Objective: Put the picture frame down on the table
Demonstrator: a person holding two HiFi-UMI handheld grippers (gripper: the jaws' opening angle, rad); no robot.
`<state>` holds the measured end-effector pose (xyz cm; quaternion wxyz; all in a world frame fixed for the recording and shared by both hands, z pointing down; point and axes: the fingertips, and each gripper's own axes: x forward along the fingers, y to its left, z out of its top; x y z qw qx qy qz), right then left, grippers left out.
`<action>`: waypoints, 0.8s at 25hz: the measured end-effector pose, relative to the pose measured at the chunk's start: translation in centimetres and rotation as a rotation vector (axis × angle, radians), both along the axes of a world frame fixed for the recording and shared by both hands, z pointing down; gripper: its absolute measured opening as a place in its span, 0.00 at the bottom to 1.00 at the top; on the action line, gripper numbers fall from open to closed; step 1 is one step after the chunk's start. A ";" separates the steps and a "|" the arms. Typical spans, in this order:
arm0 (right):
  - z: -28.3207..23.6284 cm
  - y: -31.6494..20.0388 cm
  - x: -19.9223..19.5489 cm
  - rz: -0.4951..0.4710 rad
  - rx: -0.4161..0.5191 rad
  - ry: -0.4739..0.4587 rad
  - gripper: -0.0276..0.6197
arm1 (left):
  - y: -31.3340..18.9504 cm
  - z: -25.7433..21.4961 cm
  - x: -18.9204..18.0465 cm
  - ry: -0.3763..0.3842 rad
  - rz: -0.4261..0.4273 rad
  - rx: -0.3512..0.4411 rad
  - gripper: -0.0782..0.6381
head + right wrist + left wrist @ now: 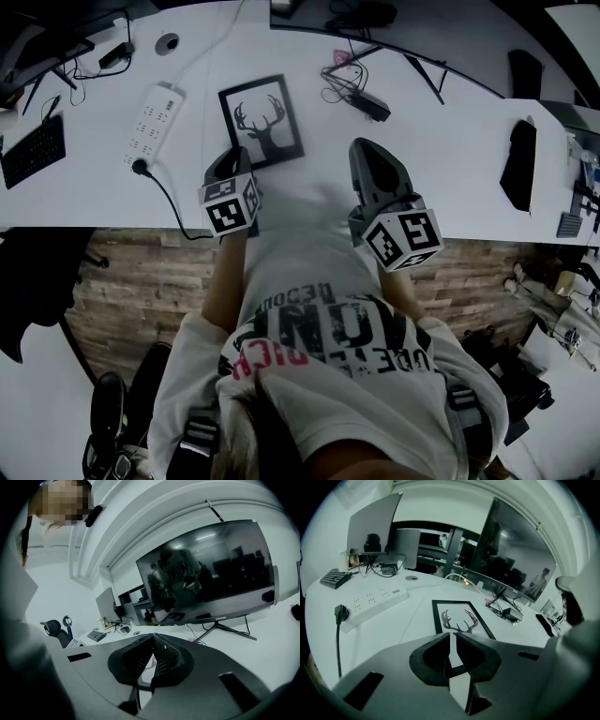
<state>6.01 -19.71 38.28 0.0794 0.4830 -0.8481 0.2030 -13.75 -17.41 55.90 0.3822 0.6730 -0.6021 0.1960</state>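
- Shirt (328,328) of the person, nearest the head camera: large block print, seen upside down, not legible as whole words.
- Left gripper (231,161): jaws drawn almost together with only a thin slit between them, nothing pinched. It sits over the near left corner of the picture frame.
- Right gripper (370,148): jaws pressed together at the tips and empty. It is over bare worktop (450,169), to the right of the frame and apart from it.
- Picture frame (261,122): lies flat on the white worktop, with a black border and a stag's head with antlers on white. No caption or writing visible on it.
- Power strip (153,117): white, left of the frame, with a black plug (141,167) at its near end. No marking readable.
- Keyboard (33,150): black, at the far left edge.
- Monitor (206,569): at the back, screen dark, "coocaa" on the lower bezel.
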 end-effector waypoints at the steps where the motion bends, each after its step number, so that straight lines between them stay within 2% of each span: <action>1: -0.1 0.1 0.0 0.001 0.002 0.000 0.05 | 0.1 -0.2 0.0 0.000 0.000 0.005 0.16; 6: -0.3 0.9 0.1 0.007 0.009 0.001 0.05 | 0.4 -1.1 0.0 -0.002 0.006 0.035 0.12; 10: -0.7 1.6 0.4 0.015 0.025 0.008 0.05 | 0.1 -3.0 0.0 0.014 0.014 0.096 0.11; 14: -1.3 2.6 0.9 0.034 0.049 0.016 0.05 | -0.7 -7.1 -0.1 0.011 0.031 0.222 0.11; 20: -2.6 4.0 1.4 0.060 0.100 0.036 0.05 | -1.3 -15.8 -0.9 0.029 0.039 0.478 0.11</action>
